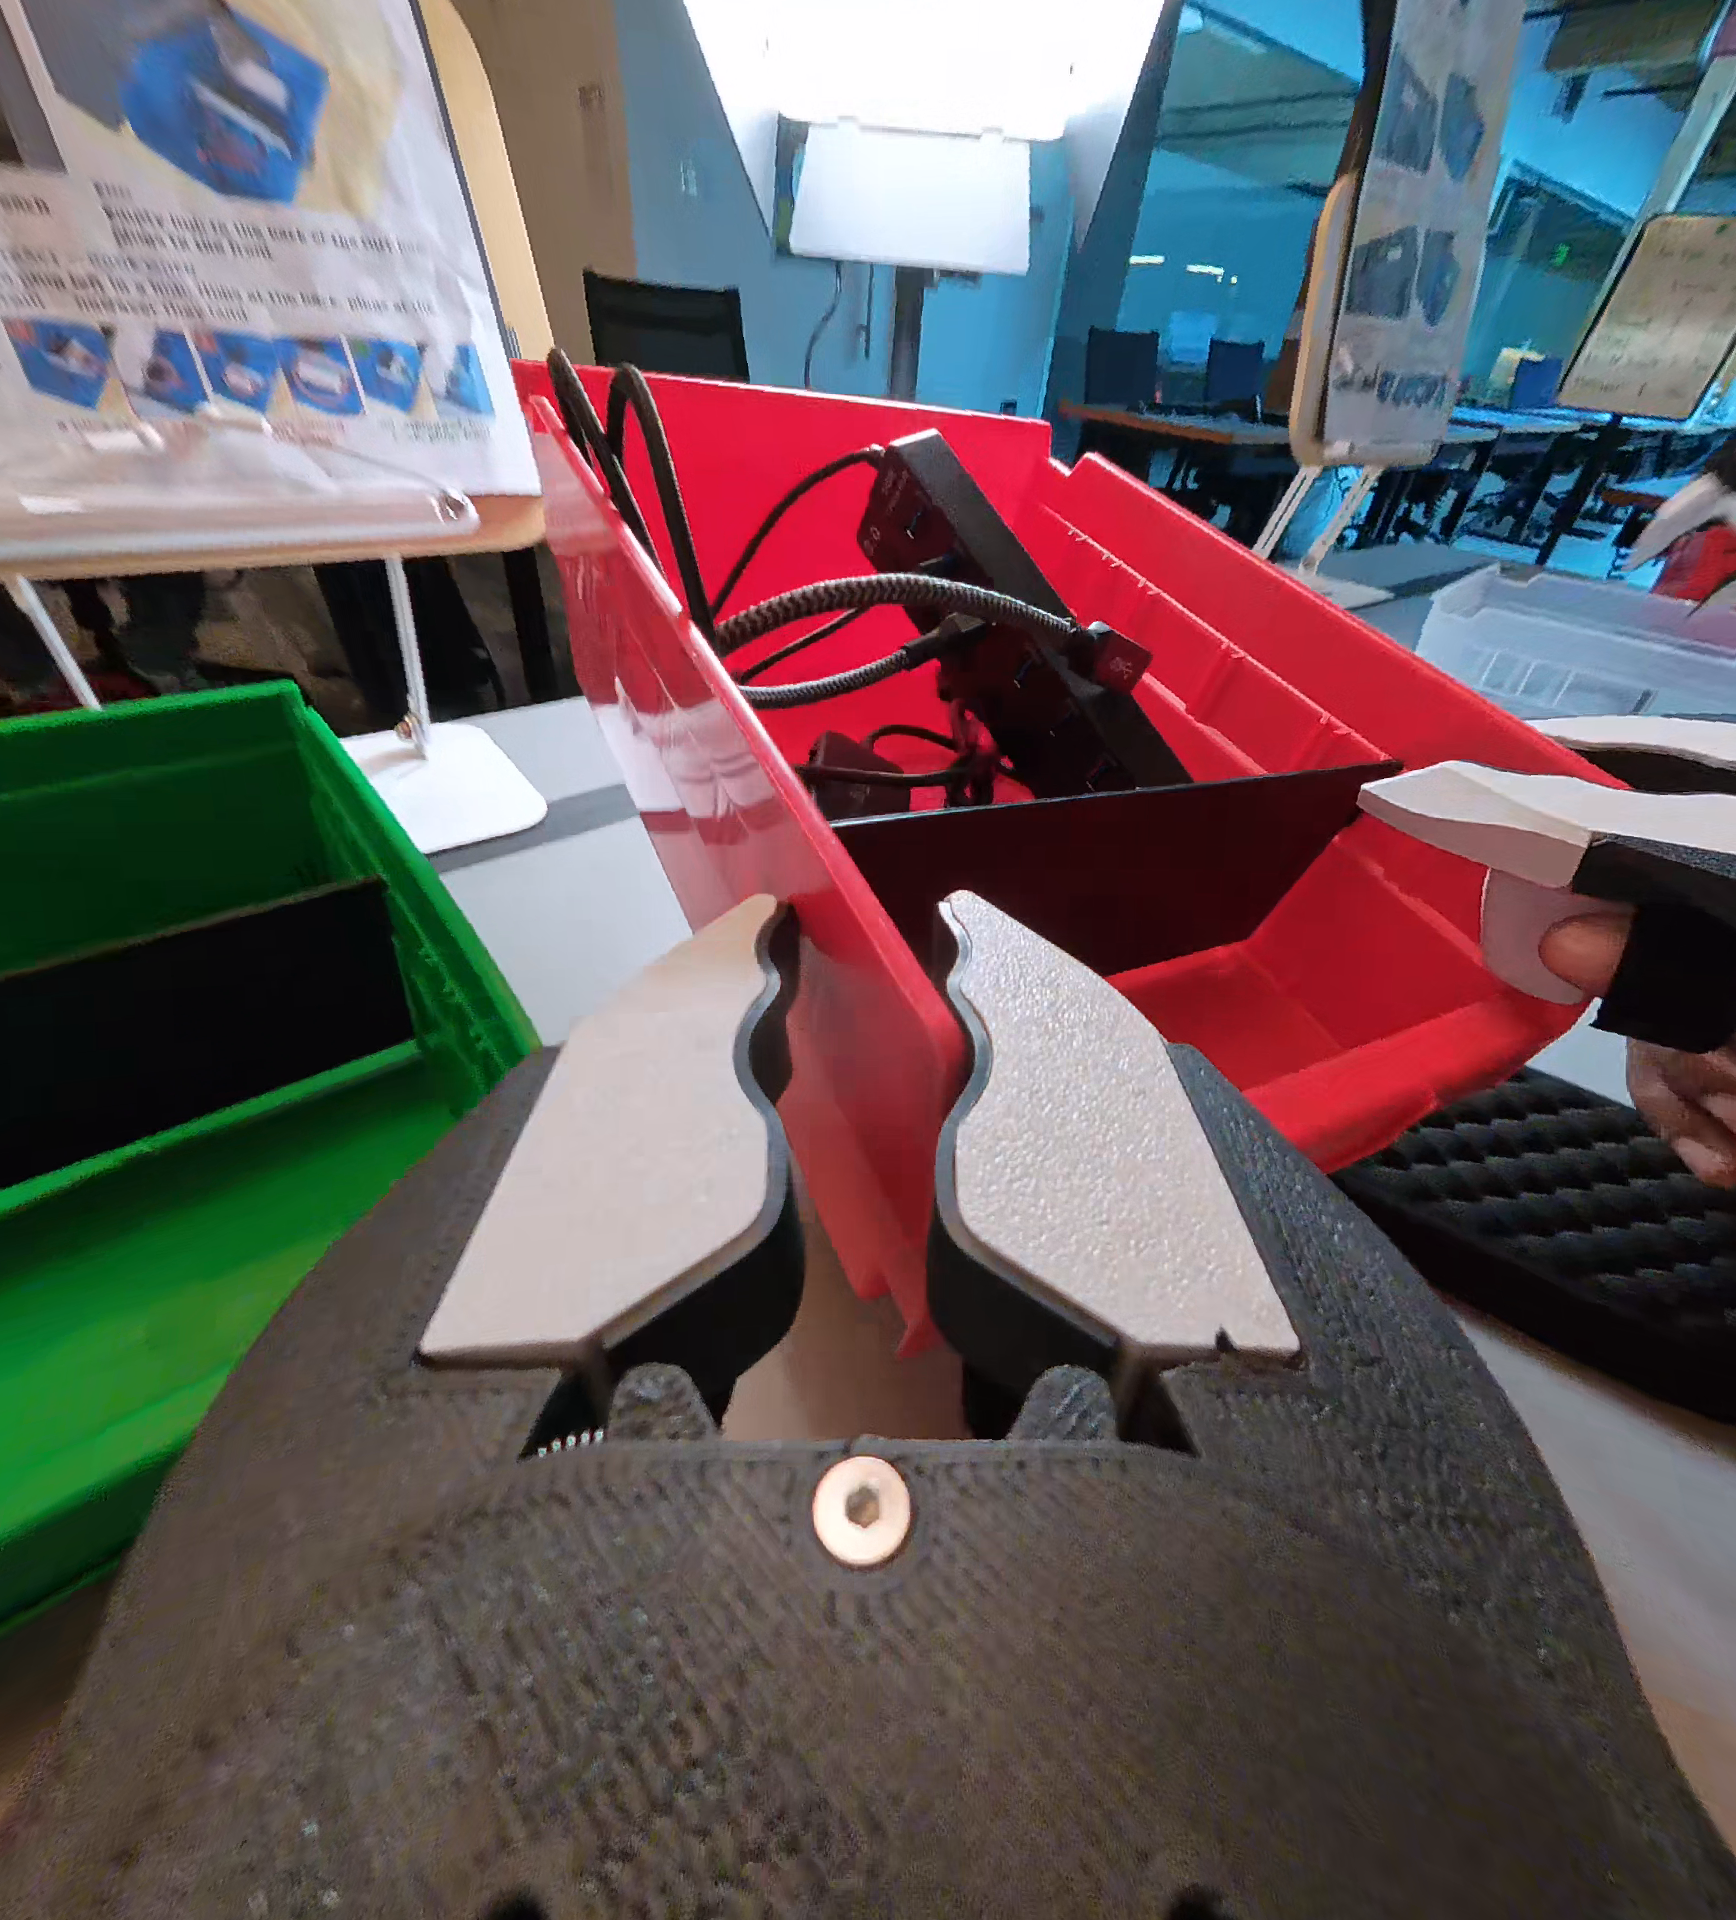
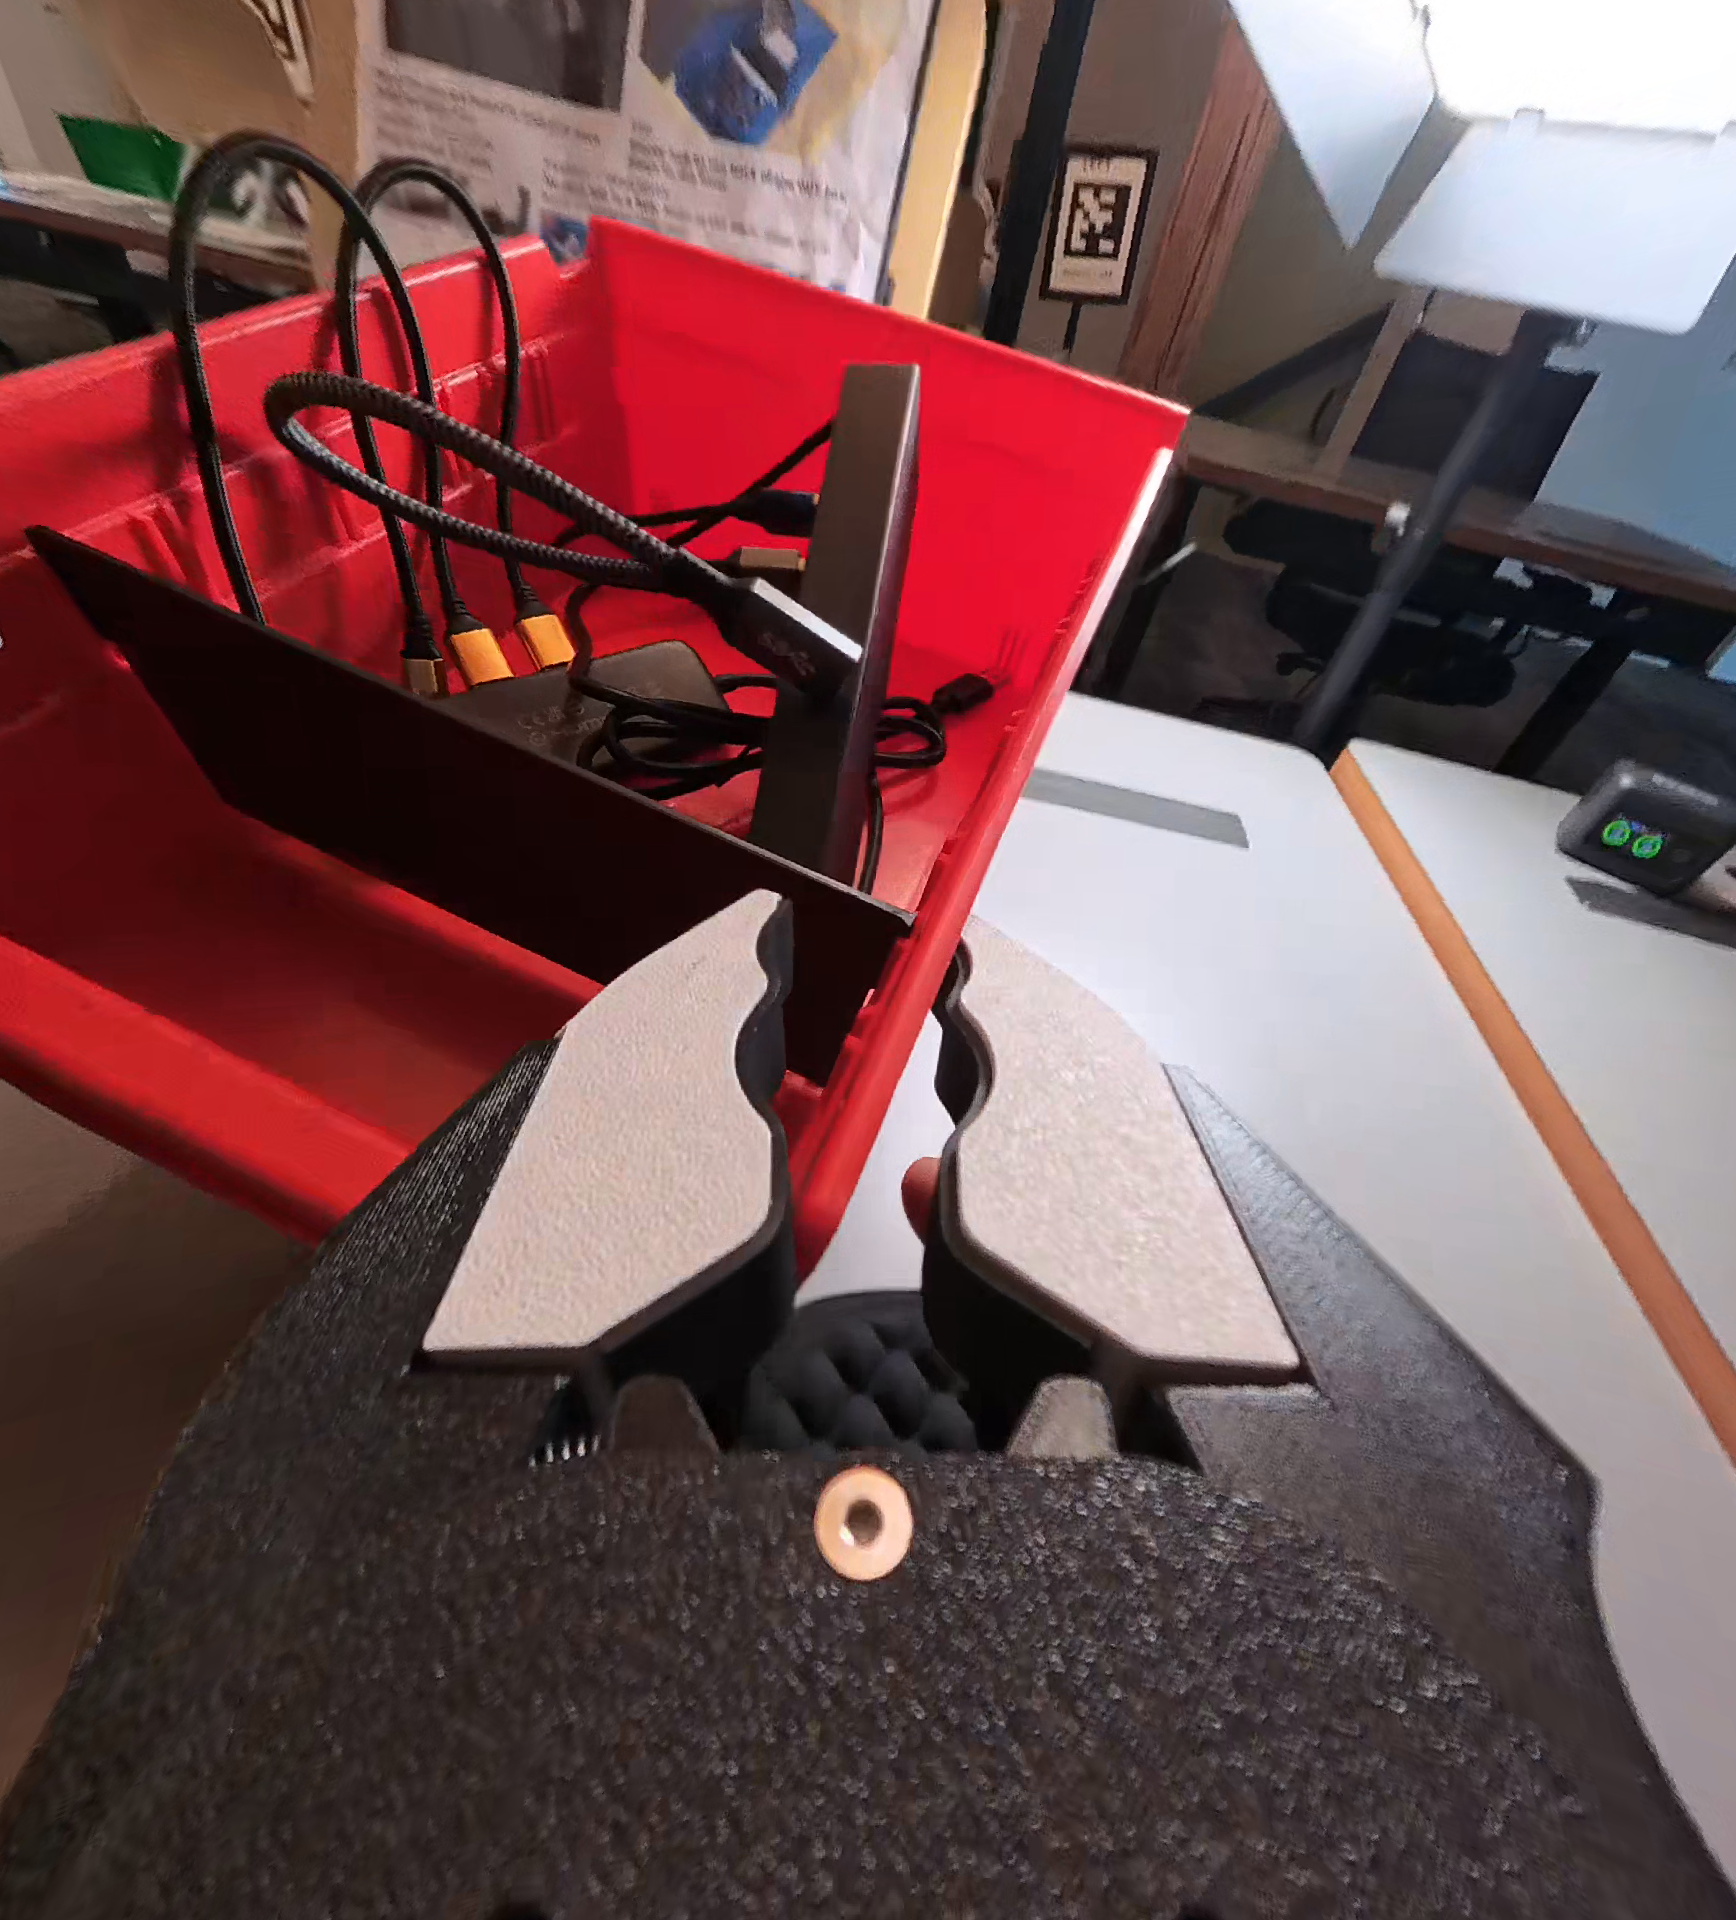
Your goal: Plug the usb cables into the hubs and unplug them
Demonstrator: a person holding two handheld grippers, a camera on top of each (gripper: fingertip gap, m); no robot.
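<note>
Red bin [image 1: 947, 499] walls clamped by both hand-held grippers; green bin [image 1: 168, 935] only leftward.

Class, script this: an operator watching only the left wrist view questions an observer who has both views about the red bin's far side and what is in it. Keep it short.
Operator: My left gripper has the red bin by its left wall. How does the right gripper sit?
Observer: The right gripper has its jaws across the right wall, one inside and one outside, where the black divider ends.
Operator: What goes into the low hub behind the divider?
Observer: Three cables with orange collars plug into the small hub.
Operator: Anything beyond the bin's right side?
Observer: A small black device with two green lights sits on the neighbouring table.
</note>
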